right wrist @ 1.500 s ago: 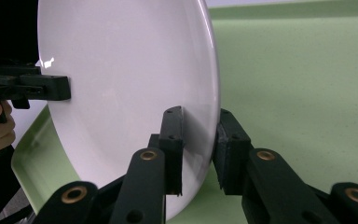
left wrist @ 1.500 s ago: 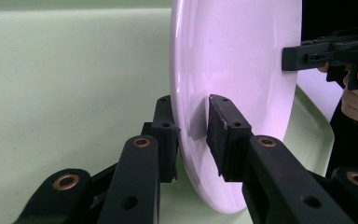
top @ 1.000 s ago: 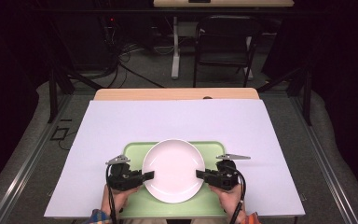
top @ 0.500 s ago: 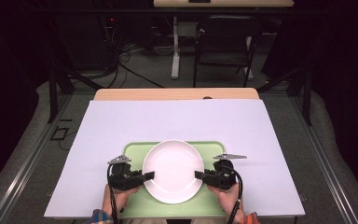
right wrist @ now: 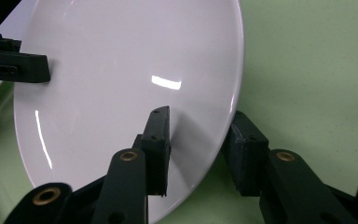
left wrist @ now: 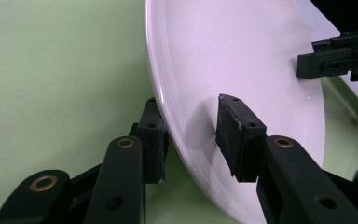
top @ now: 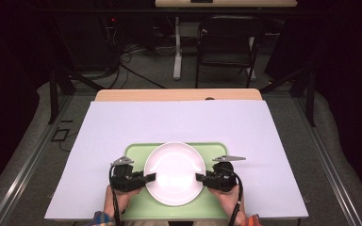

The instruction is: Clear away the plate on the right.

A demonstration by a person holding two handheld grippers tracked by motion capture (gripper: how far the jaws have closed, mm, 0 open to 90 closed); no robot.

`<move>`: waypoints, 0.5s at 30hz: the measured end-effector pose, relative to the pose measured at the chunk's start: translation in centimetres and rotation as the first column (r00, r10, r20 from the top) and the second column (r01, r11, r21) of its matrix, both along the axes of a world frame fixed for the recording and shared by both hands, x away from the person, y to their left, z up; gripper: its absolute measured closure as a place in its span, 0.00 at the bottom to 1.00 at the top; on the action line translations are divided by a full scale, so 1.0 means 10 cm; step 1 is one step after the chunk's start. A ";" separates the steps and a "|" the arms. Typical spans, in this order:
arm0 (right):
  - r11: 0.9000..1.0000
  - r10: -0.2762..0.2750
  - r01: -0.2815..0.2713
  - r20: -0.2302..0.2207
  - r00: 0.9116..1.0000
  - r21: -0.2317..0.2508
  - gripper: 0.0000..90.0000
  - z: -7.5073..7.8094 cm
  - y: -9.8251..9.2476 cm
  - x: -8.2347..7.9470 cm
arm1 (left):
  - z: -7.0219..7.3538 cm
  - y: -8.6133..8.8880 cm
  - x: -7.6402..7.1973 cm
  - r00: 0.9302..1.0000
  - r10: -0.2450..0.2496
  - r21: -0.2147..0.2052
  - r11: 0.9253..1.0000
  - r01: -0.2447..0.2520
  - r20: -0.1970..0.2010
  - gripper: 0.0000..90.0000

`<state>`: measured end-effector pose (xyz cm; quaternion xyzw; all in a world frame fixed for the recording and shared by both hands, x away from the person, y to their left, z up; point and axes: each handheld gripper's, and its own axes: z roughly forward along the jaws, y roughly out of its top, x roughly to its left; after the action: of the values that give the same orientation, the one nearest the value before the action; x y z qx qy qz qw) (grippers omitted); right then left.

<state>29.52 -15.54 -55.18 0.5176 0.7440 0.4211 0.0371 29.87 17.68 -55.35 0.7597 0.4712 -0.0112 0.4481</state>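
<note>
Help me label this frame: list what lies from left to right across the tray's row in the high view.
White table cover → left hand-held gripper → white plate → right hand-held gripper → white table cover again. The green tray lies under the plate and both grippers, so it has no single place in the order.

**A dim room behind a lit table**

A table (top: 179,95) with a pale wooden top stands in the middle, most of it covered by a white sheet (top: 169,127). The floor (top: 146,70) beyond is grey and lies in shadow. A dark folding chair (top: 226,47) stands behind the table, beside a white table leg (top: 177,52). Black cables (top: 122,56) trail across the floor at the left. The far surroundings are almost black.
</note>
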 end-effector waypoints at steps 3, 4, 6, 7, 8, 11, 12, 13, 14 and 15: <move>1.000 0.006 -0.006 -0.002 1.000 -0.009 0.69 0.00 0.00 0.01 | 0.00 0.00 0.00 1.000 -0.003 0.008 1.000 0.002 0.003 0.70; 1.000 0.005 -0.005 -0.003 1.000 -0.010 0.69 -0.01 0.00 0.01 | 0.00 0.00 0.00 1.000 0.000 0.009 1.000 0.000 0.004 0.70; 1.000 0.004 -0.004 -0.004 1.000 -0.012 0.69 0.00 0.01 0.01 | 0.00 0.00 0.00 1.000 0.000 0.012 1.000 0.000 0.008 0.70; 1.000 0.004 -0.004 -0.004 1.000 -0.012 0.69 0.00 0.01 0.01 | 0.00 0.00 0.00 1.000 0.000 0.016 1.000 0.000 0.010 0.70; 1.000 0.002 -0.002 -0.004 1.000 -0.016 0.69 0.00 0.01 0.00 | 0.00 -0.01 0.00 1.000 0.000 0.022 1.000 -0.001 0.012 0.70; 1.000 0.002 -0.002 -0.001 1.000 -0.022 0.68 0.00 0.01 0.00 | 0.00 -0.01 0.01 1.000 -0.001 0.027 1.000 0.000 0.014 0.69; 1.000 0.002 -0.002 0.000 1.000 -0.023 0.68 0.00 0.02 0.00 | 0.00 -0.01 0.01 1.000 -0.001 0.031 1.000 0.000 0.016 0.69; 1.000 0.003 -0.003 0.000 1.000 -0.023 0.68 -0.01 0.02 0.01 | 0.00 -0.01 0.01 1.000 0.002 0.033 0.999 -0.002 0.016 0.69; 1.000 0.005 -0.005 0.003 1.000 -0.024 0.68 -0.01 0.02 0.01 | 0.00 -0.01 0.01 1.000 0.004 0.035 0.999 -0.005 0.015 0.69; 1.000 0.005 -0.005 0.003 1.000 -0.024 0.68 -0.01 0.02 0.01 | 0.00 -0.01 0.01 1.000 0.004 0.035 0.999 -0.005 0.015 0.69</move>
<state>29.63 -15.38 -55.28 0.5146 0.7503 0.4127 0.0433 30.00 17.61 -55.38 0.7664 0.4695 0.0037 0.4384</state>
